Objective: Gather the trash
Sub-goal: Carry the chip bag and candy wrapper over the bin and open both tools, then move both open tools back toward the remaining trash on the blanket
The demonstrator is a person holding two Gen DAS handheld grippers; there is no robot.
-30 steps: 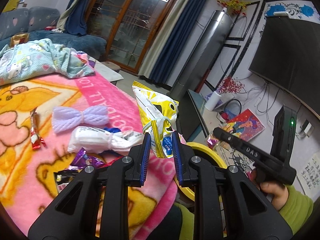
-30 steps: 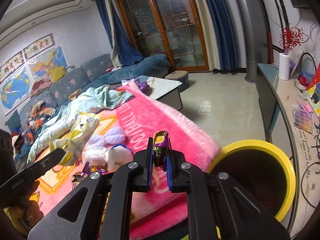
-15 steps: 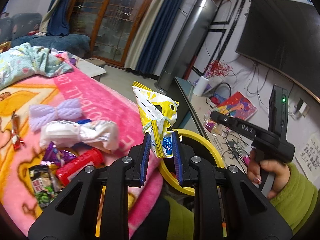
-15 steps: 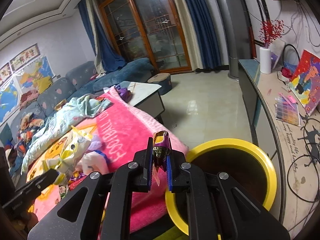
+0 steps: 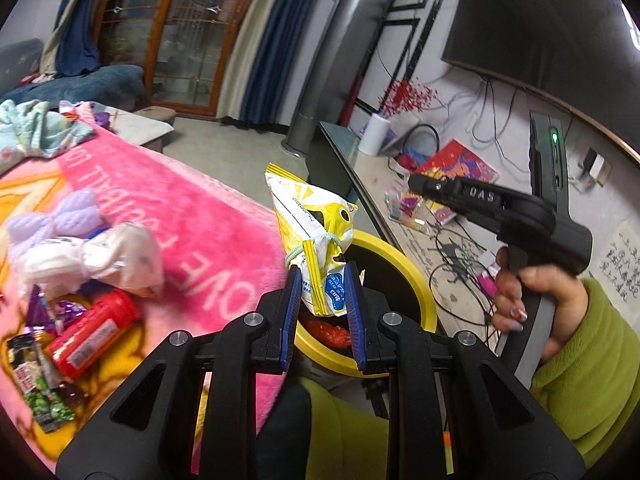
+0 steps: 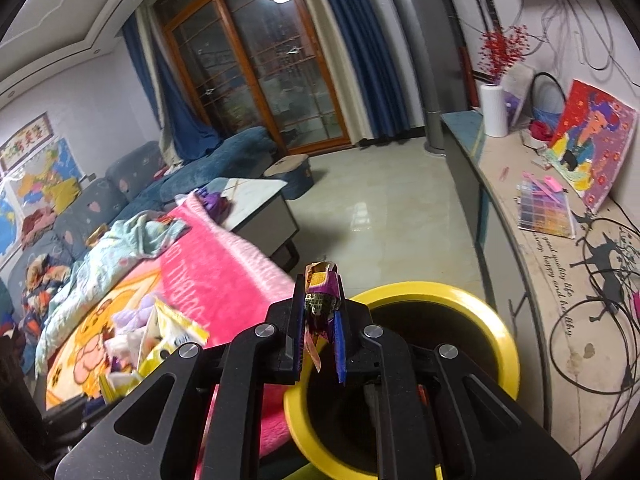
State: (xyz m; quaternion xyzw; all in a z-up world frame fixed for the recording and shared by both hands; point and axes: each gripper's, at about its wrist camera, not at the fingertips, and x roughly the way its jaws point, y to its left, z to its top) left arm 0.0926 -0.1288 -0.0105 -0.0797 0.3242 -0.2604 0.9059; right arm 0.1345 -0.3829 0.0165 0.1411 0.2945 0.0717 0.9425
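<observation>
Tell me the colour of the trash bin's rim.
Yellow rim on the trash bin, dark inside; clearest in the right wrist view.

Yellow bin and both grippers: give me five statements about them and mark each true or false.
1. The left gripper holds a yellow snack bag. True.
2. The right gripper is empty. False: it is shut on a purple wrapper.
3. The bin has a yellow rim. True.
4. The red bottle lies in the bin. False: it lies on the pink blanket.
5. The bin is empty. False: something red lies inside.
</observation>
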